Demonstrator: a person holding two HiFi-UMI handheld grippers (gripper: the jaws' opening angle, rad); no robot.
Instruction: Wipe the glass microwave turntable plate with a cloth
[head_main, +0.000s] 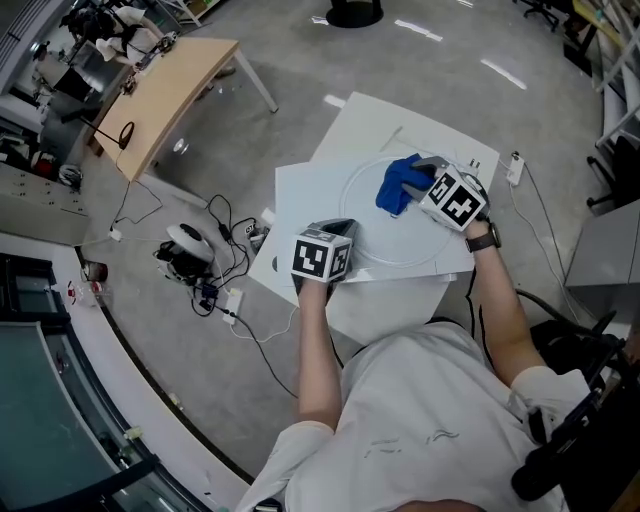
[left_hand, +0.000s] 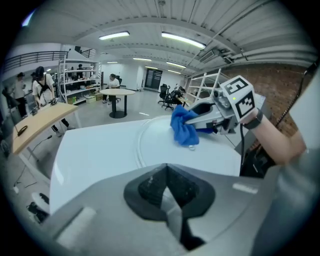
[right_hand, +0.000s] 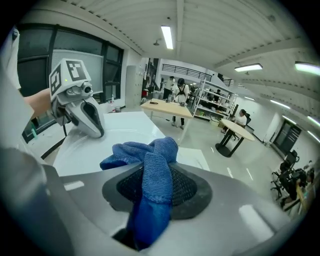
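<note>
Cables (head_main: 215, 270) trail across the floor at far left, beside the white table (head_main: 300, 200) where you work. Your left gripper (head_main: 340, 226) sits at the near-left edge of the glass turntable plate (head_main: 395, 238), its jaws drawn together with nothing visible between them. Its tip is down at or just beside the plate's rim, though these views do not show whether it presses on the glass. The plate lies flat on the table, a clear disc whose rim shows as a faint ring. Over its far-right part hangs the blue cloth (head_main: 398, 185), bunched and pinched firmly in the closed jaws of your right gripper (head_main: 418, 178), with loose folds spilling out in front of the pads. The lower folds appear to reach the glass.

Judged from this, the wiping step is in hand: the cloth is gripped and at the plate, though how much of the glass has been covered cannot be read. Your next move calls for pressing the folds flat to the glass and sweeping them across toward the left gripper, low enough that cloth, not jaw metal, meets the plate. The closed left gripper looks placed to steady the rim, since a glass disc on a smooth tabletop may slide or turn under the stroke.
</note>
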